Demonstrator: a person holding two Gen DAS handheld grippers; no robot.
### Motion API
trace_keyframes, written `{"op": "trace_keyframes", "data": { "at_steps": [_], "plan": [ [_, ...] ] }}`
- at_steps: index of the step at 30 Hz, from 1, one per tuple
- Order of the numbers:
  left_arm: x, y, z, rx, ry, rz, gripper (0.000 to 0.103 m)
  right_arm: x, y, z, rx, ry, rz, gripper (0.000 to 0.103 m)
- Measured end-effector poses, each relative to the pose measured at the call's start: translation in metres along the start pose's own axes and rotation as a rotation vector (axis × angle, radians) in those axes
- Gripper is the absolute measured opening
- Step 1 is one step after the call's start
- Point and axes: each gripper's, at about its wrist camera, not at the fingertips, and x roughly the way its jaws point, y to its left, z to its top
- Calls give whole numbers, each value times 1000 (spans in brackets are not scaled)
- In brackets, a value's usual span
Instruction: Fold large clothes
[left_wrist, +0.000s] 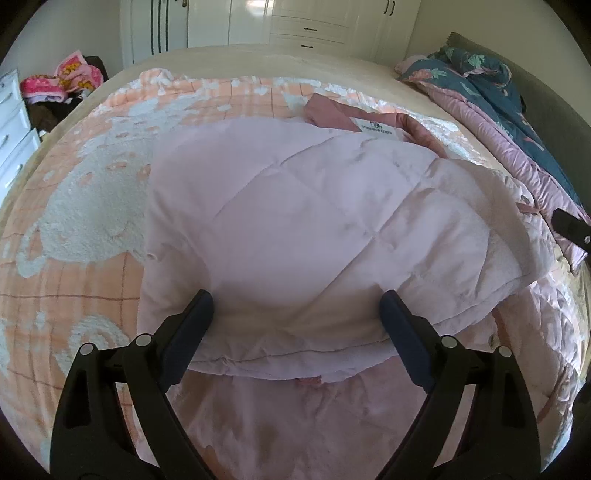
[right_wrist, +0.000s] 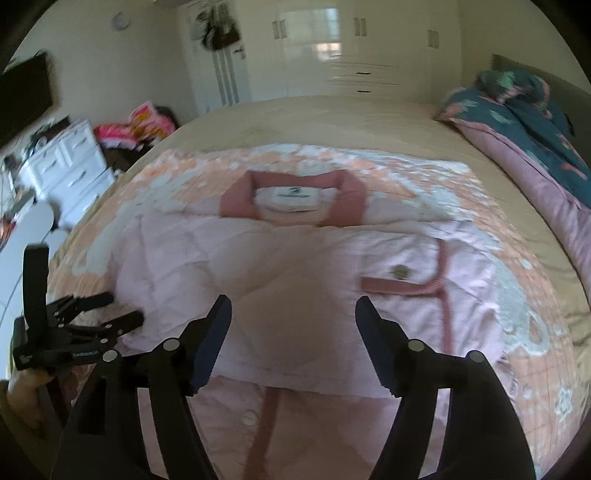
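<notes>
While the pale pink quilted coat (left_wrist: 295, 221) lies partly folded on the peach patterned blanket (left_wrist: 85, 206) (collar at the far end), the left gripper (left_wrist: 297, 306) hangs over its near fold with jaws wide and empty, and the right gripper (right_wrist: 293, 310) likewise gapes, gripping nothing.

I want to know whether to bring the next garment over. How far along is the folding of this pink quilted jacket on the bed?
Partly done. The pink jacket lies flat on the peach blanket, and one side is already folded across its middle, lining up. Nothing is in hand: the left gripper and right gripper both hover open over the near edge of that fold. Still left: the pocket side lies unfolded and the jacket is still long from collar to hem.
</notes>
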Motion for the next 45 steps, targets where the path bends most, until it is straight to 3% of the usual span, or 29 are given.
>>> {"op": "trace_keyframes", "data": {
  "at_steps": [6,9,19,24,28,35,45],
  "plan": [
    [0,0,1,-2,1,1,85,44,11,-1,-1,115,16,73],
    [1,0,0,-1,2,-1,85,72,11,-10,-6,190,-21,83],
    [-1,-6,-3,-14,11,2,85,98,9,-23,26,174,-40,88],
    [-16,-10,-3,-25,25,-29,90,81,2,-24,79,148,-14,88],
    [-29,-11,-3,-44,25,-51,92,48,-6,-24,209,87,144,91],
    [-63,-16,-1,-61,-26,-72,94,1,-9,-29,249,53,141,98],
    [-100,-8,0,-109,-60,-84,94,-48,-15,-29,263,-2,104,99]
  ]
}}
